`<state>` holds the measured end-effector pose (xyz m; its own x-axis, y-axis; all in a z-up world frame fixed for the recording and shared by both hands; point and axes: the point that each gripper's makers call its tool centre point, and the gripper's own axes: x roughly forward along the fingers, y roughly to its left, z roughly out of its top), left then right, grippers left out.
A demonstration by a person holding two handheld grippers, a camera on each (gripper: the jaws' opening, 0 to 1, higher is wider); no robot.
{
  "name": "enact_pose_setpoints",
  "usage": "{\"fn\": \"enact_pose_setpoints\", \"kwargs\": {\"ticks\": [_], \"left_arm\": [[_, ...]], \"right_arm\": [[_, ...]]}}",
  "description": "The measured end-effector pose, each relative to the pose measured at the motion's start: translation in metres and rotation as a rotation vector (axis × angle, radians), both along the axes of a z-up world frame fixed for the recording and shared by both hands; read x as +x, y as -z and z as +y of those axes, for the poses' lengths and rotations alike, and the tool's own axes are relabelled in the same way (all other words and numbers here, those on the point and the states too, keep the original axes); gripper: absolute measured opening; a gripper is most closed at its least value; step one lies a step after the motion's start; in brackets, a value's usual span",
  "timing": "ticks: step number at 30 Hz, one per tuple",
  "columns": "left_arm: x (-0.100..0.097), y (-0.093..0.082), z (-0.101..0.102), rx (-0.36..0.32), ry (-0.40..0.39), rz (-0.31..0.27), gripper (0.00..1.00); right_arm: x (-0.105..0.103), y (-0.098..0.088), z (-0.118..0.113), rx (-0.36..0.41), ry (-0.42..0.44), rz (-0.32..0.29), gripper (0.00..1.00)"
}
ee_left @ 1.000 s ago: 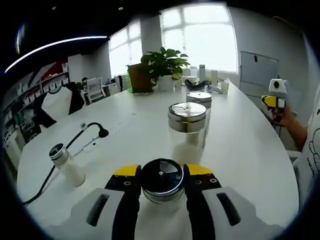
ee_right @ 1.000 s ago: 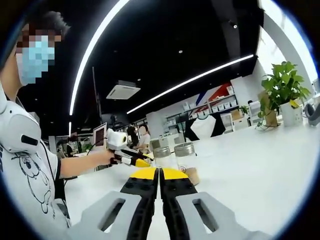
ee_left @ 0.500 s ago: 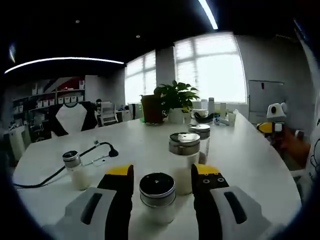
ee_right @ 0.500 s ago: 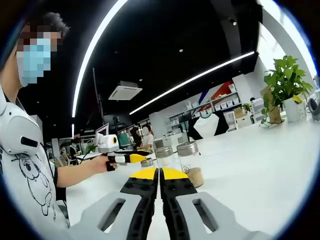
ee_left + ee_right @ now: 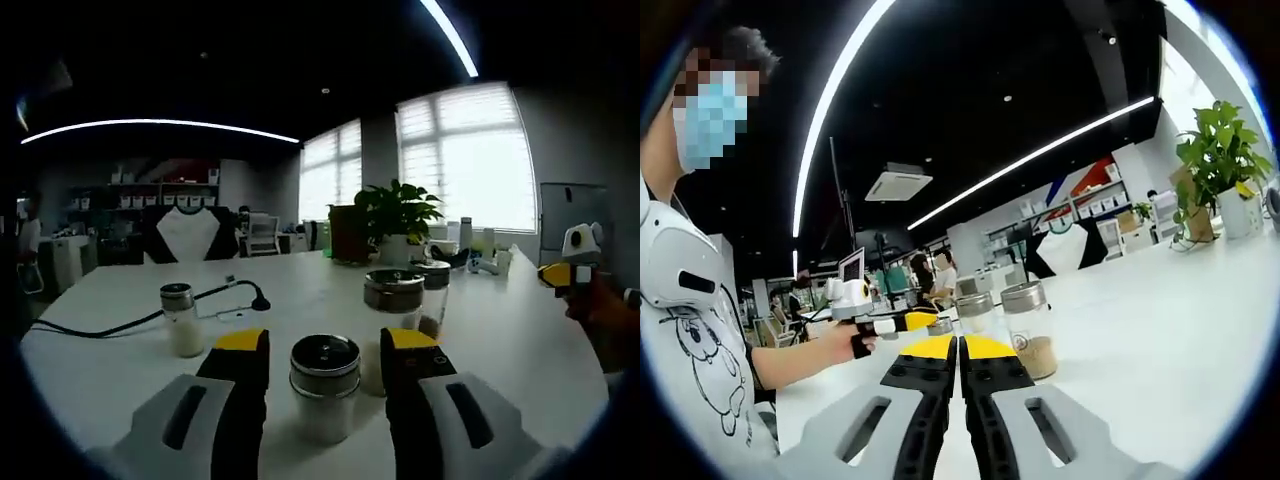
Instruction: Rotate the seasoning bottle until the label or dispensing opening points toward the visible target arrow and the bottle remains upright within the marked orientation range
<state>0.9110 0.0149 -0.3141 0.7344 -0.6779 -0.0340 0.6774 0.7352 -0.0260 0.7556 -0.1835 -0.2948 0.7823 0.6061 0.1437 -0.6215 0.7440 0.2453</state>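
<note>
Seasoning bottle, clear glass with a steel shaker lid (image 5: 324, 386): stood upright on the white table (image 5: 120, 370), between the spread, non-touching jaws of the left gripper (image 5: 324, 348). Right gripper (image 5: 959, 347): jaws pressed together, idle. Advice: to be pinched squarely, turned about its vertical axis without tipping; no arrow can be made out.

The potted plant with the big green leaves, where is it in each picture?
Left gripper view: the potted plant stands at the far end of the white table, right of centre, before the windows.
Right gripper view: the plant sits at the right edge, on the table's far side.
Shared landmark: the metal-lidded jars.
</note>
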Motion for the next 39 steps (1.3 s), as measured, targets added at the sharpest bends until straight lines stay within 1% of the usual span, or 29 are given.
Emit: {"fn": "enact_pose_setpoints", "kwargs": {"ticks": [2, 5, 9, 12, 15, 16, 17, 19, 20, 22, 23, 24, 25, 29, 33, 39], "left_arm": [[0.002, 0.001, 0.003, -0.017, -0.018, -0.003, 0.47], [0.000, -0.001, 0.005, -0.025, -0.028, -0.024, 0.47], [-0.001, 0.001, 0.003, 0.001, -0.047, -0.044, 0.47], [-0.005, 0.002, -0.005, 0.000, -0.031, -0.042, 0.47], [-0.007, 0.001, -0.008, 0.011, -0.024, -0.055, 0.44], [-0.008, 0.001, -0.009, 0.007, -0.017, -0.054, 0.43], [-0.008, 0.002, -0.009, 0.000, -0.004, -0.038, 0.41], [-0.008, 0.002, -0.008, 0.003, -0.002, -0.039, 0.37], [-0.008, 0.003, -0.008, 0.011, 0.004, -0.036, 0.35], [-0.009, 0.005, -0.008, 0.041, 0.007, -0.047, 0.34], [-0.009, 0.006, -0.008, 0.061, 0.010, -0.052, 0.33], [-0.010, 0.008, -0.010, 0.087, 0.029, -0.065, 0.31], [-0.009, 0.006, -0.011, 0.059, 0.026, -0.063, 0.31], [-0.008, 0.008, -0.011, 0.070, 0.031, -0.051, 0.31], [-0.010, 0.008, -0.012, 0.056, 0.051, -0.034, 0.31], [-0.014, 0.008, -0.013, 0.052, 0.106, -0.025, 0.30]], "right_arm": [[0.000, 0.001, -0.001, -0.001, 0.001, 0.004, 0.00], [0.001, 0.002, -0.001, 0.004, 0.001, 0.009, 0.00], [0.003, 0.003, 0.000, 0.004, 0.001, 0.012, 0.00], [0.004, 0.004, 0.001, 0.001, 0.000, 0.017, 0.00], [0.003, 0.005, 0.001, -0.005, 0.000, 0.019, 0.00], [0.003, 0.005, 0.001, -0.008, 0.002, 0.020, 0.00], [0.003, 0.005, 0.001, -0.009, 0.003, 0.021, 0.00], [0.002, 0.005, -0.001, -0.009, 0.006, 0.023, 0.00], [0.002, 0.006, -0.002, -0.008, 0.009, 0.023, 0.00], [0.001, 0.006, -0.003, -0.005, 0.015, 0.023, 0.00], [0.001, 0.006, -0.004, -0.003, 0.018, 0.024, 0.00], [0.001, 0.007, -0.004, -0.002, 0.020, 0.024, 0.00], [0.000, 0.007, -0.005, 0.001, 0.022, 0.025, 0.00], [0.000, 0.009, -0.006, 0.001, 0.026, 0.029, 0.00], [0.000, 0.009, -0.007, 0.001, 0.029, 0.030, 0.00], [0.001, 0.010, -0.008, 0.001, 0.030, 0.034, 0.00]]}}
